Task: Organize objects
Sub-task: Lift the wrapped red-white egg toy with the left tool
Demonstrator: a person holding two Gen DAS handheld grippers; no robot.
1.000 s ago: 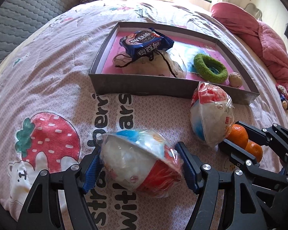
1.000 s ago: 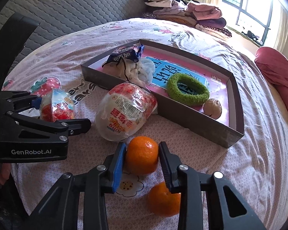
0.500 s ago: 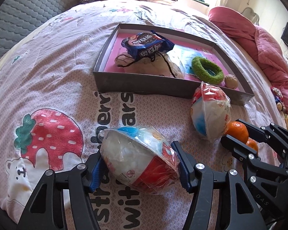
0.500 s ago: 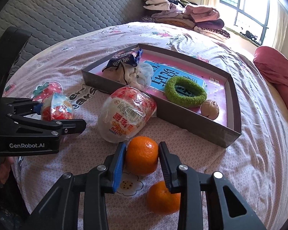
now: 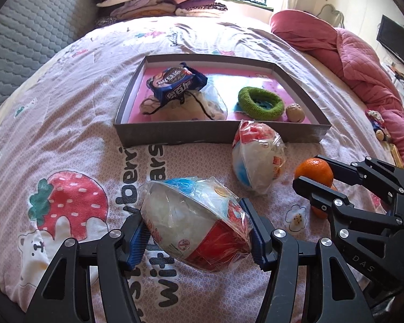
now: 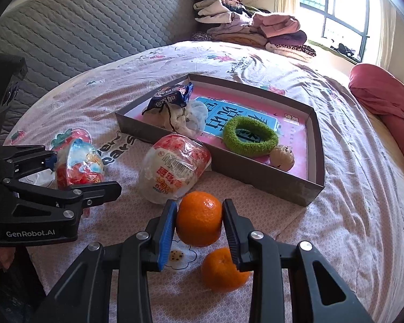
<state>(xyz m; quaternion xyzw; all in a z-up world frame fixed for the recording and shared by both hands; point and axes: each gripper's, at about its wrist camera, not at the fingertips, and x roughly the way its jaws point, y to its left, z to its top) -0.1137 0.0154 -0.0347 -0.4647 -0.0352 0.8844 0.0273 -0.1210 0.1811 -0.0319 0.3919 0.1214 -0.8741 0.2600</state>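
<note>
My left gripper [image 5: 196, 231] is shut on a plastic-wrapped noodle bowl [image 5: 194, 223] and holds it above the bedsheet; it also shows in the right wrist view [image 6: 78, 164]. My right gripper [image 6: 199, 219] is shut on an orange [image 6: 199, 218], lifted above the sheet. A second orange [image 6: 223, 269] lies on the sheet below it. A second wrapped bowl [image 6: 172, 169] lies against the near wall of the grey tray [image 6: 256, 177]. The tray holds a blue snack packet [image 5: 175, 82], a crumpled bag [image 5: 191, 107], a green ring [image 5: 261, 103] and a small round toy [image 5: 295, 111].
The bed has a pink strawberry-print sheet [image 5: 67, 202]. A red quilt [image 5: 363, 62] lies to the right. Folded clothes [image 6: 250, 27] are piled at the far end by the window. A grey padded headboard [image 6: 80, 32] stands at the left.
Both grippers have risen and pulled back a little with their loads, so the tray now looks farther away. The second bowl and second orange have not moved.
</note>
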